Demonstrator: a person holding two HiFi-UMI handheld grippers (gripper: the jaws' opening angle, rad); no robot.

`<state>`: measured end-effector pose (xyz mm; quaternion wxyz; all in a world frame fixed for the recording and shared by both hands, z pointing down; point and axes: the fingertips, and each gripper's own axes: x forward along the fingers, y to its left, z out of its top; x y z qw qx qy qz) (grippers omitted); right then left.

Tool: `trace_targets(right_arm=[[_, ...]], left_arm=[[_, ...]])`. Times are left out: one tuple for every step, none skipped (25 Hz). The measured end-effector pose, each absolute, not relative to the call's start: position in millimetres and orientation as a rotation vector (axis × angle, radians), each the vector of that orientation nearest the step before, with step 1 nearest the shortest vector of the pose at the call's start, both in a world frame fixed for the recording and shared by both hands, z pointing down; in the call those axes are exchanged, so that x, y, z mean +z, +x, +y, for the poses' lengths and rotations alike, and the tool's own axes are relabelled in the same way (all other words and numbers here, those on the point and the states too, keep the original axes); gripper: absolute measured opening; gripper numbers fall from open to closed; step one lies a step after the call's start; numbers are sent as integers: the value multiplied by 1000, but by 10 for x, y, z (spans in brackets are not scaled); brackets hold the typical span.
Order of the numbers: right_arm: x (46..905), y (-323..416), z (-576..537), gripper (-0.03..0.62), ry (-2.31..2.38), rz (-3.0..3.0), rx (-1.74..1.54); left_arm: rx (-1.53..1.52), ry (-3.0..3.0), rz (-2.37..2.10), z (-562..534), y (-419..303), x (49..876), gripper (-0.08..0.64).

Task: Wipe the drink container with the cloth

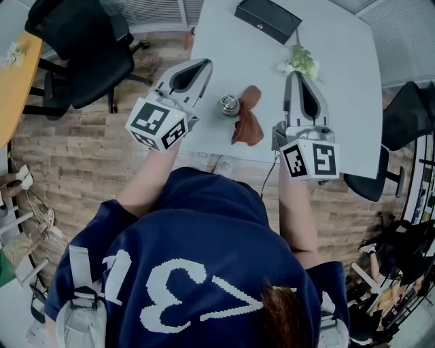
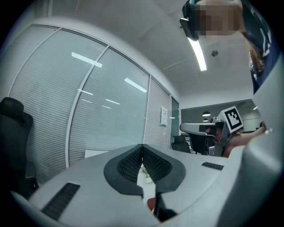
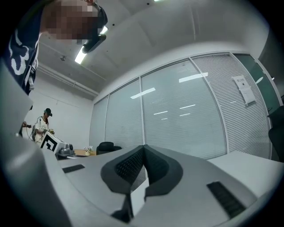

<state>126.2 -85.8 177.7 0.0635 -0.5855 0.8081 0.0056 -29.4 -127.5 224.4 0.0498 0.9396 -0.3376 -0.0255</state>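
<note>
In the head view a small metal drink container (image 1: 229,105) stands on the grey table (image 1: 340,102), with a brown cloth (image 1: 247,122) lying against its right side. My left gripper (image 1: 203,64) hovers to the left of the container, jaws shut and empty. To the right of the cloth my right gripper (image 1: 297,75) is also shut on nothing. Both gripper views tilt upward at ceiling and glass walls; the left gripper (image 2: 142,148) and right gripper (image 3: 143,148) show pads pressed together. A sliver of the cloth (image 2: 151,203) shows under the left jaws.
A black box (image 1: 268,18) lies at the table's far edge, and a small plant sprig (image 1: 300,61) sits by the right gripper's tip. Black office chairs (image 1: 88,47) stand left of the table, another chair (image 1: 401,129) at its right.
</note>
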Motion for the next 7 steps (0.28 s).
trace_targets(right_arm=[[1774, 1266, -857, 24, -1773, 2441, 19], [1774, 1270, -859, 25, -1776, 2439, 20], [1774, 1276, -863, 24, -1780, 2438, 19], [1775, 1283, -868, 25, -1782, 2436, 19], [1776, 1292, -872, 24, -1783, 2434, 19], [1777, 1302, -875, 24, -1784, 2432, 18], [1779, 1313, -878, 24, -1785, 2431, 18]], left_arm=[[-77, 2862, -1027, -1275, -294, 2248, 17], [-76, 2862, -1026, -1277, -295, 2252, 17], [-76, 2861, -1025, -1280, -295, 2256, 17], [-75, 2861, -1025, -1283, -293, 2260, 17], [-75, 2862, -1025, -1285, -287, 2263, 17], [-74, 2863, -1025, -1288, -279, 2266, 17], [-74, 2864, -1025, -1290, -269, 2269, 17]])
